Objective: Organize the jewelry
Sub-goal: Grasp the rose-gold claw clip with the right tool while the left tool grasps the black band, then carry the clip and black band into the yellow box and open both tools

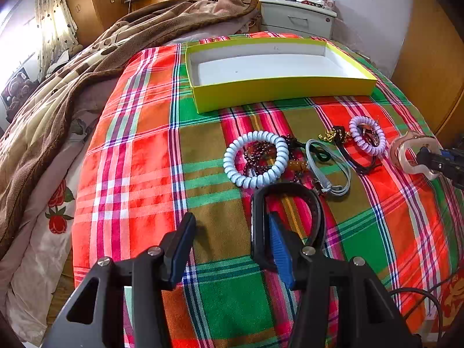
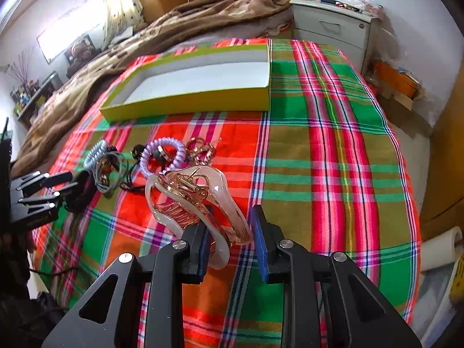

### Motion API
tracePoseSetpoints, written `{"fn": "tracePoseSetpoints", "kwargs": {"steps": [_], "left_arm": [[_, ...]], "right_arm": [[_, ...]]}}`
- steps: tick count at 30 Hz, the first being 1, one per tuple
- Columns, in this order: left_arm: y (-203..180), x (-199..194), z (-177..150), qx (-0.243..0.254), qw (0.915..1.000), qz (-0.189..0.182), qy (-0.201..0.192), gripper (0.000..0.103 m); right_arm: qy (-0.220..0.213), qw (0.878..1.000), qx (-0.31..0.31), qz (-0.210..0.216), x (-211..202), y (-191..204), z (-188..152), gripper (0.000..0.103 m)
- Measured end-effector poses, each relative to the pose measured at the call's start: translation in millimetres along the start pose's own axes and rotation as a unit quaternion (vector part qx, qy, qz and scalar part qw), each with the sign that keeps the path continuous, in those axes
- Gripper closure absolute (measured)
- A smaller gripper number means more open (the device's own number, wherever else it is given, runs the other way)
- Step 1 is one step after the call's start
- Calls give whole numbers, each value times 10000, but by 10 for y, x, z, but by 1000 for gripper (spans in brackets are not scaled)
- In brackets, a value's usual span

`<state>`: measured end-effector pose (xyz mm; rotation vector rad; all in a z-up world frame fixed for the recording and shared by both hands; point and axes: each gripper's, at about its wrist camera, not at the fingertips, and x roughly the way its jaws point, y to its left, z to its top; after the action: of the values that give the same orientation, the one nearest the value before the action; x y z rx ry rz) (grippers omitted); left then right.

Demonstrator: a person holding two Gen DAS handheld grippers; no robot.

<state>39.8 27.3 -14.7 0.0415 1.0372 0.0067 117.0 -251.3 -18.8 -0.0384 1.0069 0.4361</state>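
A clear pink hair claw clip (image 2: 185, 197) stands tilted on the plaid cloth, and my right gripper (image 2: 230, 223) is shut on its near end, both blue pads against its rim. My left gripper (image 1: 229, 220) is open over bare cloth, with a black band (image 1: 316, 211) looped around its right finger only. Just beyond it lie a pale blue spiral tie (image 1: 232, 156) around dark red beads (image 1: 258, 153), a grey cord (image 1: 330, 168) and a lilac spiral tie (image 1: 356, 133). A yellow-green box (image 1: 278, 87), white inside and holding nothing, sits behind them.
The red and green plaid cloth (image 2: 333, 174) covers the bed's end. A brown blanket (image 1: 87, 66) is bunched at the left and back. A grey nightstand (image 2: 333, 23) stands behind the box. A paper roll (image 2: 443, 246) lies past the bed's right edge.
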Motion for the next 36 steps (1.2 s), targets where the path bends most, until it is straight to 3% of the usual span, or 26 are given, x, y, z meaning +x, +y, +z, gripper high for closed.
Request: {"fn": "tracePoseSetpoints", "kwargs": {"steps": [3, 6, 7, 11, 20, 25, 36], "left_arm": [[29, 2, -7, -59, 9999, -152, -26, 54], [-6, -16, -19, -5, 9998, -191, -82, 70], [-14, -19, -18, -11, 9997, -224, -94, 81], [-30, -24, -11, -12, 9994, -327, -122, 90], [76, -130, 55, -203, 9979, -555, -267, 90], [145, -273, 175, -215, 9973, -499, -494, 90], [324, -260, 763, -337, 9952, -504, -774, 90]], "right_arm": [[-90, 9999, 72, 86, -17, 13, -2, 76], [-208, 9994, 193, 176, -45, 16, -3, 76], [-217, 9993, 220, 191, -46, 22, -6, 76], [-264, 9988, 325, 248, -59, 41, -4, 76], [-481, 9969, 534, 326, -137, 68, 100, 76], [-634, 9958, 563, 349, -191, 97, 250, 76], [-770, 9948, 639, 183, -98, 48, 851, 76]]}}
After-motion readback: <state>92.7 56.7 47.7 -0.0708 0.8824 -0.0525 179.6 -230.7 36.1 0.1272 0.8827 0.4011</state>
